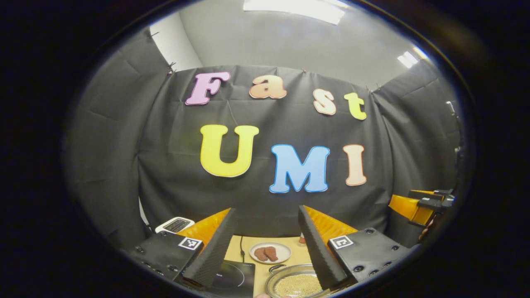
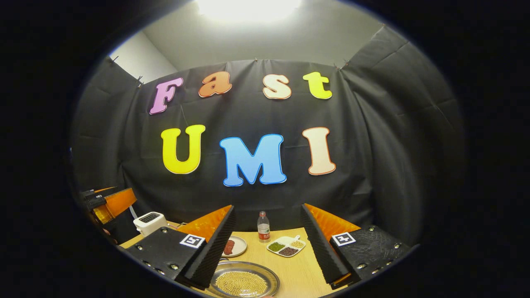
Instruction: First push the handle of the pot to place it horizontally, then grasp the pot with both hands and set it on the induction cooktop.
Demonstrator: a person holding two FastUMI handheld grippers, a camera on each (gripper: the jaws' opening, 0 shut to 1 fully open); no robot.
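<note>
Looking along the left gripper [image 1: 265, 248] in the left gripper view, its two fingers stand wide apart with nothing between them, raised above a wooden table [image 1: 242, 244]. Below them, at the bottom edge, sits the pot [image 1: 296, 283], a shallow metal pan full of small yellowish beads, with a curved handle [image 1: 276, 268] at its far-left rim. Just left of the pot lies the dark induction cooktop [image 1: 232, 275], partly hidden by the left finger. Beyond them is a white plate [image 1: 270, 252] with brown pieces on it, and a white toaster [image 1: 174, 224] stands off to the left. The right gripper [image 1: 424, 205] hangs at the right edge; how far it is open cannot be told from here.

In the right gripper view, the right gripper [image 2: 267, 248] is likewise spread wide and empty above the table [image 2: 302, 269]. The pot [image 2: 243, 282] lies low between its fingers. Behind it are the plate [image 2: 235, 246], a clear bottle [image 2: 263, 227], and a divided dish [image 2: 287, 246] of green, brown and pale grains. The toaster [image 2: 150, 221] stands at left, near the left gripper [image 2: 105, 203].
</note>
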